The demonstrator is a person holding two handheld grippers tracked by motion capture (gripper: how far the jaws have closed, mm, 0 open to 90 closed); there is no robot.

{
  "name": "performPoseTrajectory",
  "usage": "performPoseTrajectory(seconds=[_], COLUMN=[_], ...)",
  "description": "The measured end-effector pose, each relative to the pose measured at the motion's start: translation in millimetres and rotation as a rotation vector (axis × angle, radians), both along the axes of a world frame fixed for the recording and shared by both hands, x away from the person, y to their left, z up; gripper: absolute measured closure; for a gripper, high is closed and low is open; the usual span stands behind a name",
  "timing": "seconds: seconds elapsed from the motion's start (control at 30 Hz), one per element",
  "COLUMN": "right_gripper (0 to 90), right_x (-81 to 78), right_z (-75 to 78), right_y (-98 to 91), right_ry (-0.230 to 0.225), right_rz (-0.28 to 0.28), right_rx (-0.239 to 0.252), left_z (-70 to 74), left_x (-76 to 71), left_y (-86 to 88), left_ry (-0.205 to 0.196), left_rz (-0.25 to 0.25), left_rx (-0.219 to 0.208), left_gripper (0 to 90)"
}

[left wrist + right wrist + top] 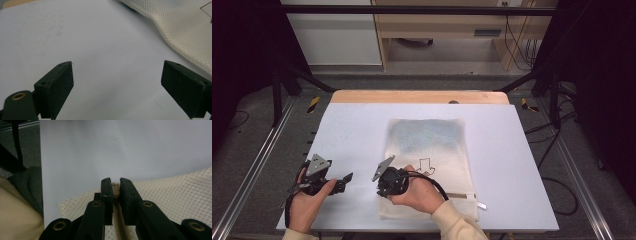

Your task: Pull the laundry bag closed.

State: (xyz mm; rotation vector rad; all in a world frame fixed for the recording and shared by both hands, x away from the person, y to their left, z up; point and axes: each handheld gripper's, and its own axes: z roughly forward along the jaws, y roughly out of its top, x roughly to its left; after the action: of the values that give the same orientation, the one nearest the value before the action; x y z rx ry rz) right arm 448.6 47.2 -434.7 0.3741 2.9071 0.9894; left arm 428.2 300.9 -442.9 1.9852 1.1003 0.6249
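Mesh bag (430,165) lies flat at table (352,130) centre. Right gripper (115,185), at the bag's 7 o'clock corner, is clamped on its zipper (116,220). Left gripper (117,82), at the bag's 9 o'clock, stands wide open, holding nothing.

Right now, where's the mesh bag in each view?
High view: mesh bag mid-table, under the right hand.
Left gripper view: mesh bag in the top right corner.
Right gripper view: mesh bag bottom and right, zip pinched in the jaws.
Shared landmark: white tabletop.
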Motion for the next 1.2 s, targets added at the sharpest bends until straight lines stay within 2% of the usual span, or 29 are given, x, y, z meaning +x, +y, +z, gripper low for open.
performPoseTrajectory(seconds=[0.03, 0.2, 0.23, 0.27, 0.47, 0.57, 0.87, 1.2], right_gripper=[81.7, 81.8, 81.8, 81.8, 81.8, 81.8, 81.7, 81.6], right_x=[-0.3, 1.6, 1.6, 2.6, 2.6, 4.0, 4.4, 3.4], right_z=[2.3, 13.2, 13.2, 15.6, 14.6, 12.3, 10.8, 9.8], right_y=[-1.2, -8.2, -8.2, -9.7, -9.3, -9.8, -12.5, -13.1], right_ry=[-0.003, -0.020, -0.020, -0.021, -0.033, -0.036, -0.040, -0.051], right_rz=[-0.003, -0.015, -0.015, -0.016, -0.014, -0.012, -0.021, -0.014], right_rx=[0.013, 0.058, 0.058, 0.065, 0.066, 0.072, 0.083, 0.082], left_z=[0.0, 1.7, 1.7, 3.1, 4.5, 5.0, 5.2, 4.2], left_x=[0.0, -22.8, -22.8, -27.0, -30.5, -32.0, -34.6, -38.2], left_y=[0.0, -9.8, -9.8, -16.2, -34.5, -38.8, -43.7, -59.0], left_ry=[0.000, -0.011, -0.011, -0.014, 0.003, 0.016, 0.034, 0.034], left_rz=[0.000, -0.022, -0.022, -0.048, -0.119, -0.148, -0.185, -0.238], left_rx=[0.000, -0.019, -0.019, -0.026, -0.016, -0.026, -0.021, -0.021], left_gripper=[10.4, 8.6, 8.4, 7.8, 7.7, 7.7, 7.2, 5.7])
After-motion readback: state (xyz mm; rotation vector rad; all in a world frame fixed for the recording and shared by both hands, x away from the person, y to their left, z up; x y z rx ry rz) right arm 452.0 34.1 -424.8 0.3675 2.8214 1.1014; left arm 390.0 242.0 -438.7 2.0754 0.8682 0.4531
